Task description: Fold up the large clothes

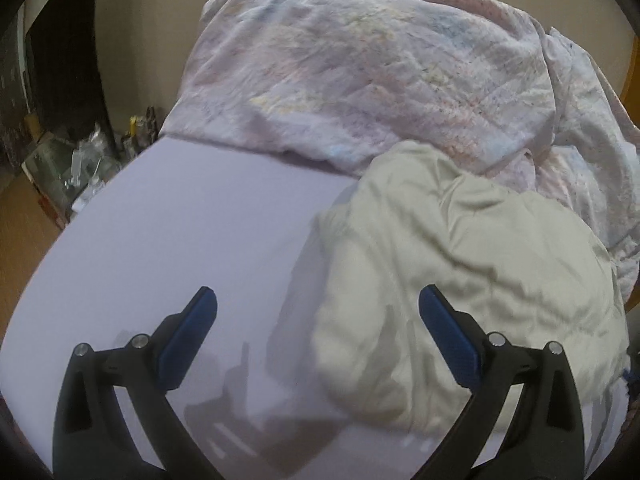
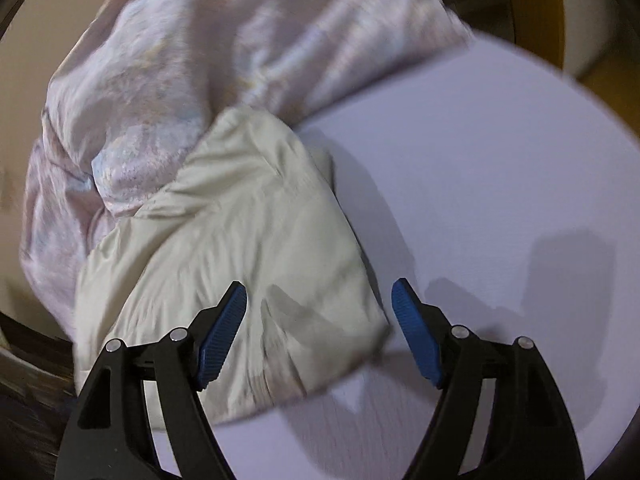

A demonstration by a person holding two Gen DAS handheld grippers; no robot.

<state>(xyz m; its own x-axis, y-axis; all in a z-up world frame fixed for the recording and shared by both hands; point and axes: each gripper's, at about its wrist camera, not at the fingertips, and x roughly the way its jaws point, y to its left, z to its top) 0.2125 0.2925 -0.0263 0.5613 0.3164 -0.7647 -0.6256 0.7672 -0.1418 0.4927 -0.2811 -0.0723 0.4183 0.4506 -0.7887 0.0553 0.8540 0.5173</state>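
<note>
Both claws, left claw [image 1: 318,300] and right claw [image 2: 319,294], hung apart and empty over the cream garment [image 1: 460,280] on the bench [image 1: 180,220].

Surface: I'm over a pale lavender bed sheet [image 1: 168,216], smooth, with soft shadows on it.
Wall: plain beige wall [image 1: 140,40] behind the bed on my left view.
Floor: brown wooden floor [image 1: 24,232] beside the bed.
Clutter: blurred pile of small items [image 1: 76,160] on the floor by a dark doorway [image 1: 60,60].
Right view: orange-brown wood trim [image 2: 556,12], blurred.
</note>
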